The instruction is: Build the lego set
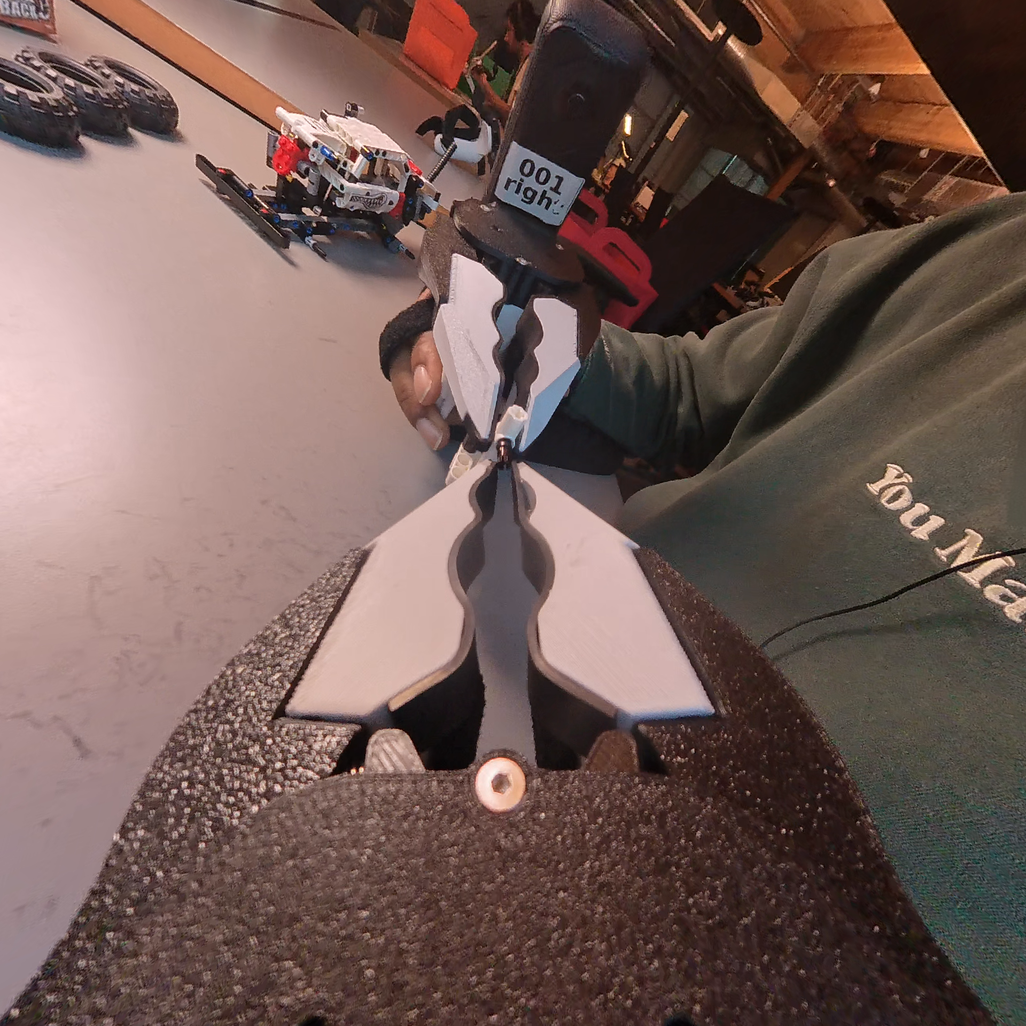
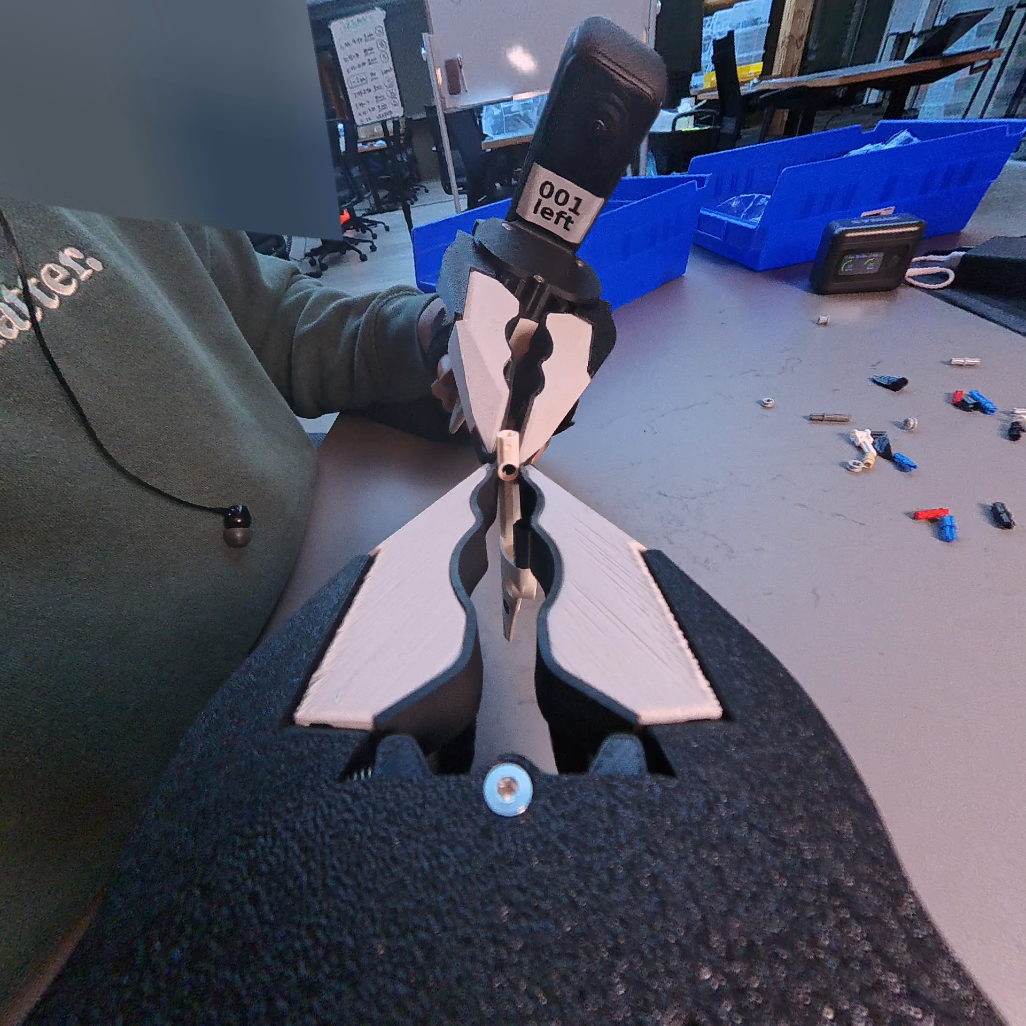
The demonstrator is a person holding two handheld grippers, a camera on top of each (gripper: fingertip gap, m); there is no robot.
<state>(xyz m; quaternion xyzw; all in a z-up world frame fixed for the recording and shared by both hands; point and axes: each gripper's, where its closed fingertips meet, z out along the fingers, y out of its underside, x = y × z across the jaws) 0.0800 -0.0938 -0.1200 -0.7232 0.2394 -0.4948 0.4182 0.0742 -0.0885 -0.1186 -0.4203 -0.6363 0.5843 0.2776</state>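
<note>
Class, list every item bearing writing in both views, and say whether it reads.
White label, left wrist view: legible, withheld.
White label, right wrist view: legible, withheld.
Green sweatshirt, chest embroidery: legible, withheld.
Paper sheet, background: too small.
Device screen: too small.

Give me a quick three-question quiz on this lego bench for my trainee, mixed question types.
1. True or false: the tyres are already fitted on the truck model.
2. The bins behind the loose pieces are: A red, B blue, C green.
3. Fill in: the left gripper and right gripper both have their fingers ___ on small lego parts.
Key: 1 false, they lie loose; 2 B; 3 shut.
</note>
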